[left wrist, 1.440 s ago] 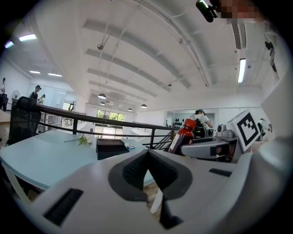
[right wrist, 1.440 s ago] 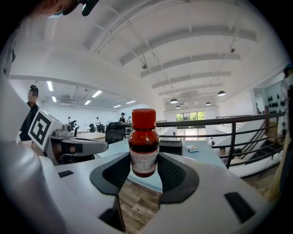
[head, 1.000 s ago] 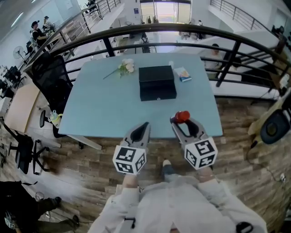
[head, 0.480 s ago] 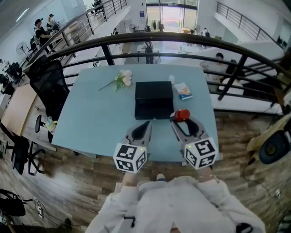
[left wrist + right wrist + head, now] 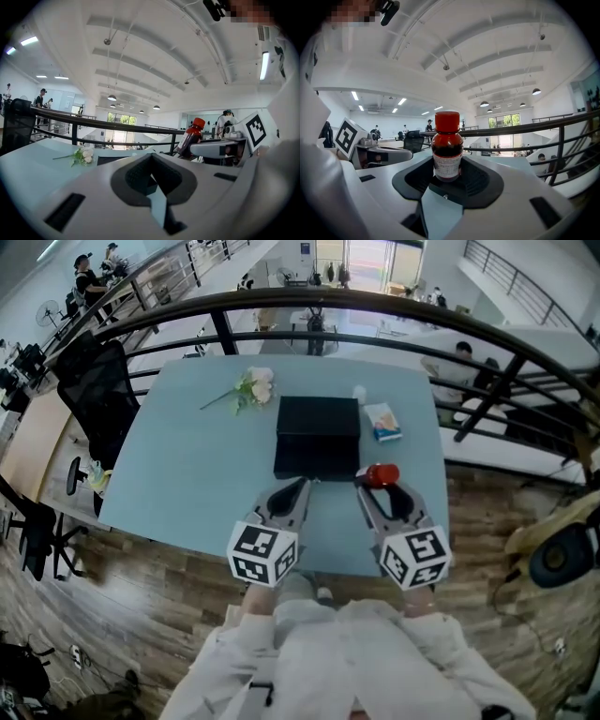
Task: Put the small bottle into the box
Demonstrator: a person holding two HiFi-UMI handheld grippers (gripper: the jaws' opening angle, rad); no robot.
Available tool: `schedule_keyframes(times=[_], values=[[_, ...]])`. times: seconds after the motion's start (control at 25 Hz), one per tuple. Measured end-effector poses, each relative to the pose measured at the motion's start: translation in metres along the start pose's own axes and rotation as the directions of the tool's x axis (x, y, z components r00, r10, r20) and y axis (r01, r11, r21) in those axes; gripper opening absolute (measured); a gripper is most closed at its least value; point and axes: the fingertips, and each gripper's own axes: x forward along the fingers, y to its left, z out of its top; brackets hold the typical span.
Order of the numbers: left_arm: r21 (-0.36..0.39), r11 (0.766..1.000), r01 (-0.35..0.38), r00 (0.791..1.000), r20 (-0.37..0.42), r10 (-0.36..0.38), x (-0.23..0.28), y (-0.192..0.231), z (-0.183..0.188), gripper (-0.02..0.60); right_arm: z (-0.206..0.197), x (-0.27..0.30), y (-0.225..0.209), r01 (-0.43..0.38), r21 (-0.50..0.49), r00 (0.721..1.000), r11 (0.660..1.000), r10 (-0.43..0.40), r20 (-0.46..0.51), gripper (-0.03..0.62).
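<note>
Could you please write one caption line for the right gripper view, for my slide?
The right gripper holds a small red-capped bottle upright between its jaws, a railing behind.

R hand-held gripper (image 5: 380, 487) grips small bottle (image 5: 380, 473), red cap, near black box (image 5: 317, 432) front-right corner.

The small brown bottle (image 5: 447, 146), red-capped, stands upright in the right tongs (image 5: 446, 180). The black box (image 5: 318, 435) lies closed on the worktop (image 5: 187, 474).

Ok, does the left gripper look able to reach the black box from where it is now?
Probably yes. The left gripper, jaws together and empty, points at the near edge of the black box with nothing between; the right gripper holding the small bottle sits off to one side.
</note>
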Motion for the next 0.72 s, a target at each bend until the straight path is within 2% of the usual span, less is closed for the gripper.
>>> schedule_keyframes(times=[0.48, 0.72], values=[[-0.004, 1.000, 0.017, 0.999, -0.044, -0.018, 0.036, 0.048, 0.001, 0.002, 0.000, 0.042, -0.030, 0.053, 0.029, 0.998, 0.998, -0.052, -0.022, 0.181], [-0.049, 0.999, 0.021, 0.997, -0.072, -0.025, 0.051, 0.082, -0.014, 0.002, -0.003, 0.070, -0.041, 0.079, 0.004, 0.995, 0.997, -0.078, -0.054, 0.181]])
